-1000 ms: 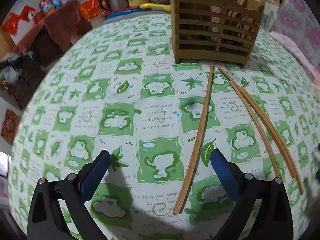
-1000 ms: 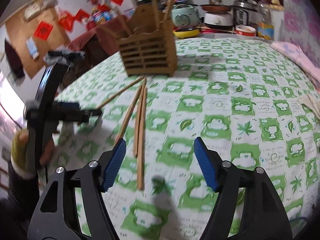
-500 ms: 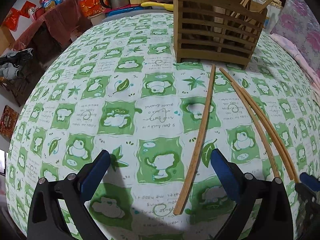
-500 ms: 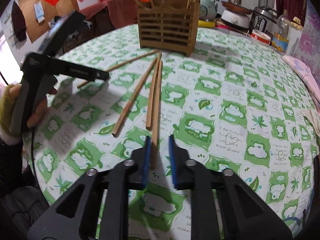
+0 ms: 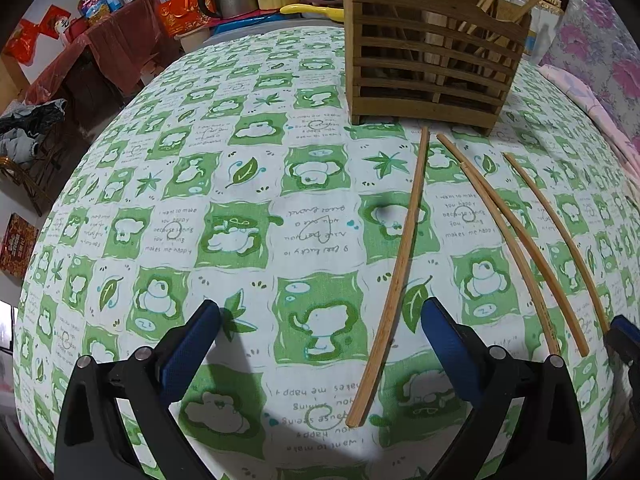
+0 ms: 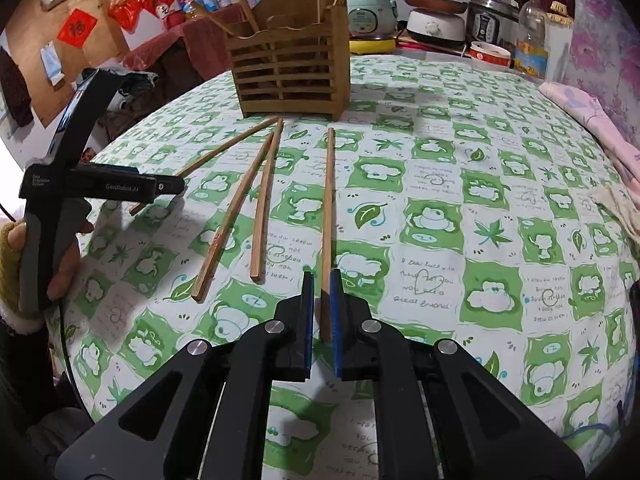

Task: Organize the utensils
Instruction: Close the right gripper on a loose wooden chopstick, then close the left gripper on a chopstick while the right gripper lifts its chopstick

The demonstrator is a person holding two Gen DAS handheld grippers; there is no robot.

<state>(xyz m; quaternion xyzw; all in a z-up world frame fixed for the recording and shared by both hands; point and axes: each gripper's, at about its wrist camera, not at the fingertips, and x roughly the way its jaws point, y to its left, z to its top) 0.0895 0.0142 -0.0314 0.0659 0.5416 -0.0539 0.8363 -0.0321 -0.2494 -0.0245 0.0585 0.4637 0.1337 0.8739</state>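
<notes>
The right gripper [image 6: 322, 276], wide open a second ago, now has its jaws drawn narrow around the near end of one chopstick [image 6: 328, 216]; the jaws are easing open slightly, with the stick between the pads. That chopstick, earlier lying against the pair [image 6: 240, 216] beside it, now sits apart from them, shifted toward the table's right edge. The gripper's tip now shows at the right edge of the left wrist view.
</notes>
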